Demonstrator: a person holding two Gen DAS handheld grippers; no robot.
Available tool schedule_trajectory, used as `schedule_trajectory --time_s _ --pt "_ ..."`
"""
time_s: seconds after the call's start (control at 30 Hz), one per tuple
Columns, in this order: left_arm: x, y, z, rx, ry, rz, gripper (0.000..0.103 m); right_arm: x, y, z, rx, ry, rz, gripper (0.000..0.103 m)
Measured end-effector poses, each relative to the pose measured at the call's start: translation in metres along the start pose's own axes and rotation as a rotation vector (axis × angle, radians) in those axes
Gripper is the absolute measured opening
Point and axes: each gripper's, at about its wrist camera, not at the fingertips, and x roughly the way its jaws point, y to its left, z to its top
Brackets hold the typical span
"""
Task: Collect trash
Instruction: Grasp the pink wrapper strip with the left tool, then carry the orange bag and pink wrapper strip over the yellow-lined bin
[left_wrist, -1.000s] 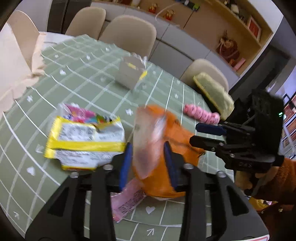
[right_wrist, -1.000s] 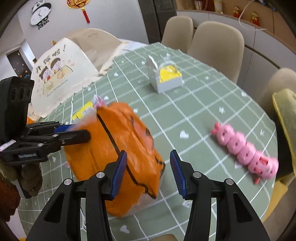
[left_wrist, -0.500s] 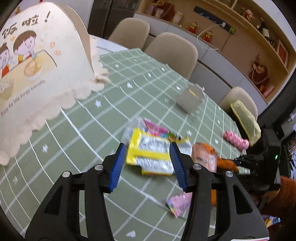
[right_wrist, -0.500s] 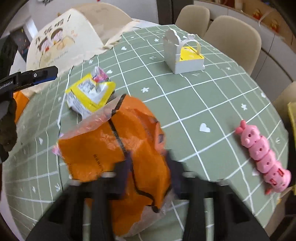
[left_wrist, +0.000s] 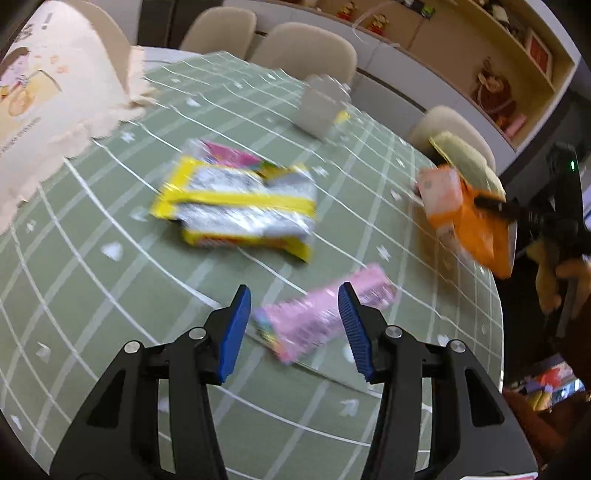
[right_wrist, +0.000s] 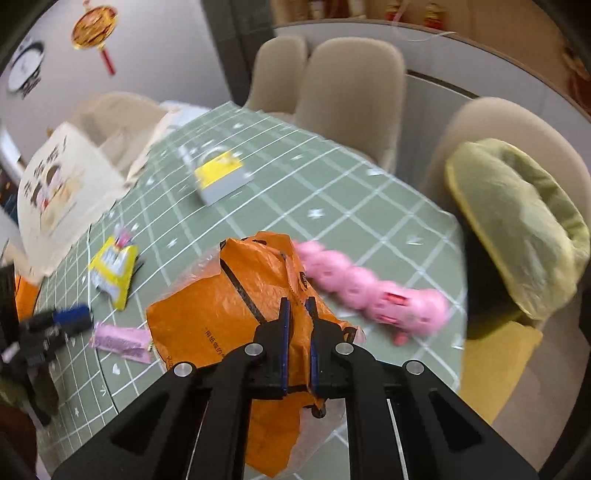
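My right gripper (right_wrist: 297, 314) is shut on the orange plastic bag (right_wrist: 225, 314) and holds it up over the table's near edge; the bag also shows at the right in the left wrist view (left_wrist: 469, 218). My left gripper (left_wrist: 291, 314) is open and empty, just above a pink wrapper (left_wrist: 325, 314) that lies flat on the green checked tablecloth (left_wrist: 92, 229). A yellow and silver snack packet (left_wrist: 236, 206) lies beyond it. In the right wrist view the pink wrapper (right_wrist: 122, 341) and the yellow packet (right_wrist: 112, 269) lie left of the bag.
A pink caterpillar toy (right_wrist: 373, 291) lies near the table's right edge. A white box with yellow inside (right_wrist: 221, 177) stands farther back. A cream printed paper bag (left_wrist: 40, 99) stands at the left. A bin lined with a yellow-green bag (right_wrist: 517, 221) stands off the table's right. Beige chairs (right_wrist: 351, 92) ring the table.
My right gripper closed on the orange bag and lifted it toward the right. My left gripper let go of the bag, swung away, then came down over the pink wrapper.
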Motion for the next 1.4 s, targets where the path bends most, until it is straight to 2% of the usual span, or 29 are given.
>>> schedule_trajectory --time_s 0.13,0.23,0.27,0.43,0.6,0.63,0.67,0.7,0.8,0.87,1.13,1.4 --pt "0.013 -0.021 -0.009 0.039 0.050 -0.005 0.047 -0.008 -0.006 -0.008 0.023 -0.009 -0.005 0.010" --pt "0.013 -0.036 -0.012 0.044 0.086 -0.122 0.047 -0.014 -0.008 -0.014 0.014 -0.012 -0.007 0.010" --pt "0.011 -0.039 -0.011 0.048 0.082 -0.133 0.047 -0.015 -0.009 -0.015 0.014 -0.014 -0.010 0.010" --pt "0.010 -0.045 -0.001 0.092 0.049 -0.032 0.047 -0.019 -0.014 -0.020 0.030 -0.022 -0.011 0.010" --pt "0.032 -0.045 0.006 0.108 0.085 0.070 0.045 -0.023 -0.008 -0.021 0.001 -0.036 -0.015 0.010" --pt "0.032 -0.047 0.007 0.113 0.073 0.082 0.044 -0.025 -0.007 -0.021 -0.007 -0.040 -0.016 0.010" --pt "0.035 -0.050 0.008 0.118 0.080 0.089 0.042 -0.027 -0.006 -0.021 -0.019 -0.047 -0.020 0.010" --pt "0.035 -0.053 0.009 0.127 0.078 0.103 0.029 -0.028 -0.005 -0.022 -0.024 -0.051 -0.021 0.010" --pt "0.037 -0.059 0.010 0.126 0.081 0.115 0.018 -0.036 -0.006 -0.022 -0.026 -0.071 -0.018 0.009" --pt "0.032 -0.065 0.014 0.118 0.063 0.112 0.017 -0.044 -0.010 -0.021 -0.018 -0.091 -0.007 0.010" --pt "-0.027 -0.116 0.050 0.092 -0.115 0.112 0.017 -0.095 -0.020 -0.013 -0.046 -0.211 0.009 0.010" --pt "-0.064 -0.171 0.065 0.040 -0.199 0.110 0.017 -0.159 -0.049 -0.008 -0.094 -0.345 0.014 0.010"
